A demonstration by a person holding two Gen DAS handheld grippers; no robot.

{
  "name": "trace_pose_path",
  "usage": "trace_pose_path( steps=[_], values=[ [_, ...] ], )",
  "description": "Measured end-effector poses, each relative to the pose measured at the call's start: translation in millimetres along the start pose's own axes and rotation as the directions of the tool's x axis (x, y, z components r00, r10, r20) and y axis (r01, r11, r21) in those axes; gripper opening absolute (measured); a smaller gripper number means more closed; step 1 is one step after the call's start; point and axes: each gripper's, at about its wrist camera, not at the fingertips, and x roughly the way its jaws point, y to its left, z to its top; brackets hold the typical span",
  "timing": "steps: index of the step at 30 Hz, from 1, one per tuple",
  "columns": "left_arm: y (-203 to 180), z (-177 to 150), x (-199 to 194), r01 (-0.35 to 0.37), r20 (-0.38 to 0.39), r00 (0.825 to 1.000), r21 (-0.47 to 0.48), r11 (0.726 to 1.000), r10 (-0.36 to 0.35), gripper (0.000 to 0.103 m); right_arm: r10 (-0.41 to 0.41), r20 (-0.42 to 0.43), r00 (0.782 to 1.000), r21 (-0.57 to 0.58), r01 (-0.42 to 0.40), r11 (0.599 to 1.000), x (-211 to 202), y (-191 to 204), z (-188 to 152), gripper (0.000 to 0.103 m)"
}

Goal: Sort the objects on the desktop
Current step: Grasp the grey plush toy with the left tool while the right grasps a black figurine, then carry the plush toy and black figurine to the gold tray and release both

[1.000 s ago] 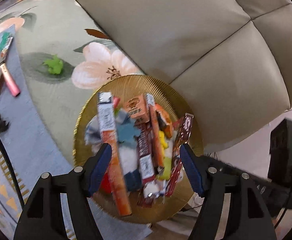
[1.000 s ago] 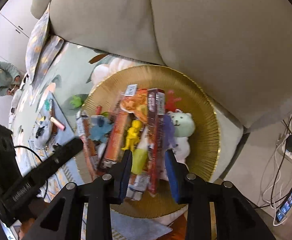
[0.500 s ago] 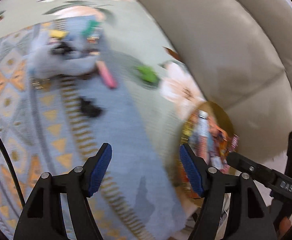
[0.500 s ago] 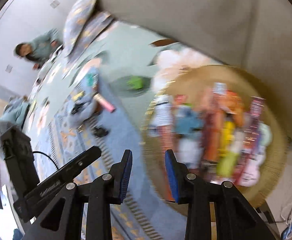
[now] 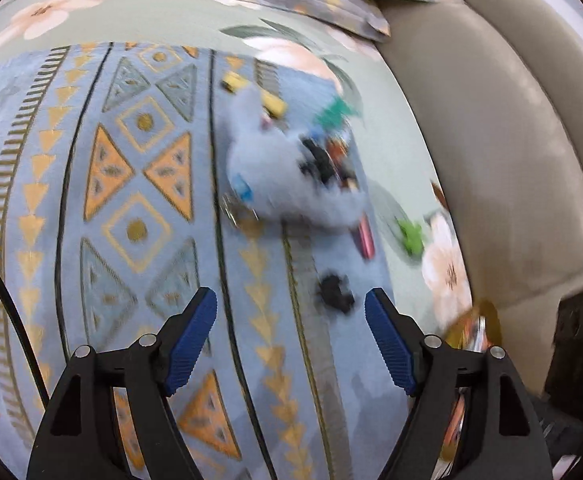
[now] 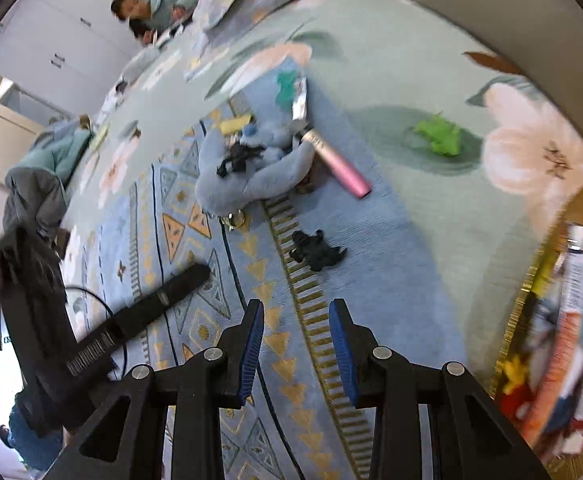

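Lighting: even, bright indoor, soft shadows. Left wrist view: heavy motion blur on blue plush toy (image 5: 287,176). Both views: fisheye bending, dark corner vignette.

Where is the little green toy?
In the right wrist view the green toy sits alone on the pale green flowered cover, right of the pink tube and left of the big pink flower.

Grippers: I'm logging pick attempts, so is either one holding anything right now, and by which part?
Nothing is held. The left gripper has nothing between its opening jaws, and the right gripper shows only blue rug in its narrow gap.
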Motion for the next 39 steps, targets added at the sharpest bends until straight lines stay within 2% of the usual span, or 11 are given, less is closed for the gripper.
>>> trace_pose_path(
  steps=[8,12,16,24,26,27,32,33,34,36,39],
  values=[
    [35.0,68.6,31.8,0.015,0.062,0.998,-0.11,0.994,-0.008,0.075,-0.017,-0.055,0.998,0.009,0.017,1.0,39.4,-2.0,21.4,0.033],
    [41.1,81.7,54.0,0.023,0.042,0.999,-0.114,0.993,-0.018,0.075,-0.026,-0.054,0.998,0.007,0.026,1.0,46.7,-3.1,33.8,0.033],
    [42.1,82.3,71.2,0.079,0.019,0.997,-0.14,0.987,-0.077,0.076,-0.034,-0.06,0.998,0.017,0.035,0.999,50.2,-10.2,40.5,0.033],
    [7.5,77.4,91.7,0.016,0.05,0.999,0.007,1.0,-0.016,0.076,-0.04,-0.053,0.998,0.079,0.044,0.996,53.1,-22.9,50.2,0.033],
    [11.6,74.6,85.1,0.031,0.069,0.997,0.0,1.0,-0.031,0.052,-0.041,-0.056,0.998,0.068,0.045,0.997,52.2,-22.9,50.6,0.033],
    [12.9,73.7,81.8,0.037,0.063,0.997,-0.006,0.999,-0.037,0.052,-0.04,-0.057,0.998,0.064,0.044,0.997,51.7,-22.8,49.8,0.033],
    [11.0,67.0,28.9,-0.046,0.124,0.991,0.031,0.998,0.042,0.05,-0.068,0.013,0.998,0.045,0.067,0.997,39.2,-20.0,48.5,0.033],
    [8.2,64.7,16.1,-0.102,0.149,0.984,0.06,0.993,0.093,0.05,-0.079,0.021,0.997,0.029,0.078,0.997,38.9,-17.7,49.0,0.033],
    [0.9,59.7,-4.2,-0.2,0.202,0.964,0.135,0.97,0.171,0.05,-0.087,0.022,0.996,0.011,0.087,0.996,40.1,-15.0,48.7,0.033],
    [-2.4,53.6,-24.3,-0.285,0.241,0.941,0.188,0.94,0.237,0.051,-0.091,0.001,0.996,-0.026,0.091,0.996,46.6,-9.4,46.9,0.033],
    [19.1,45.1,-40.5,-0.287,0.2,0.945,0.127,0.949,0.259,0.05,-0.092,-0.03,0.995,-0.062,0.09,0.994,61.0,-1.6,43.4,0.033]
  ],
)
